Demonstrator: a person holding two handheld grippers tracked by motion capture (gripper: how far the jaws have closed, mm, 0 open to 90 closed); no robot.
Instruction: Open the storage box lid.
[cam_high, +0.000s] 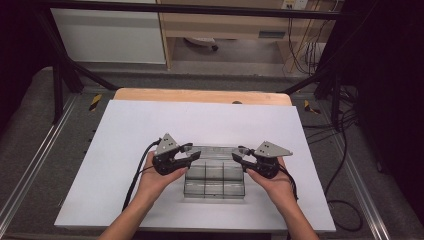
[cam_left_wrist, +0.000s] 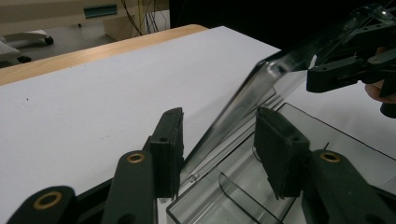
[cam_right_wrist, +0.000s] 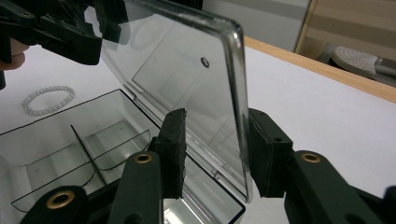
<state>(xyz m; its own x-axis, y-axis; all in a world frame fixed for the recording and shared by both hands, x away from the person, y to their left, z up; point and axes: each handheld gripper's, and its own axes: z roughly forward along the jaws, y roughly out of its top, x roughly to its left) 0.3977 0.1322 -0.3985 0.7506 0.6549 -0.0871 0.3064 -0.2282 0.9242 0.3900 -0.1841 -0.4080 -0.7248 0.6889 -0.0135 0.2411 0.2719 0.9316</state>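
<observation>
Box: the clear plastic compartment box sits on the near middle of the white table, between your two hands, dividers visible inside.
Lid: the clear lid stands raised at the box's far edge, tilted, hinged along the back.
Left gripper: your left gripper points inward at the lid's left end; in the left gripper view its jaws straddle the lid's edge with a gap on each side, so it is released, not clamping.
Right gripper: your right gripper points inward at the lid's right end; the lid's edge sits between its pads, close to the right-hand pad, but you cannot tell whether they press on it.
Hands: both forearms come in from the near edge, each hand wrapped under its gripper, wrists level.
Beyond: a white beaded ring lies on the table past the box.
</observation>
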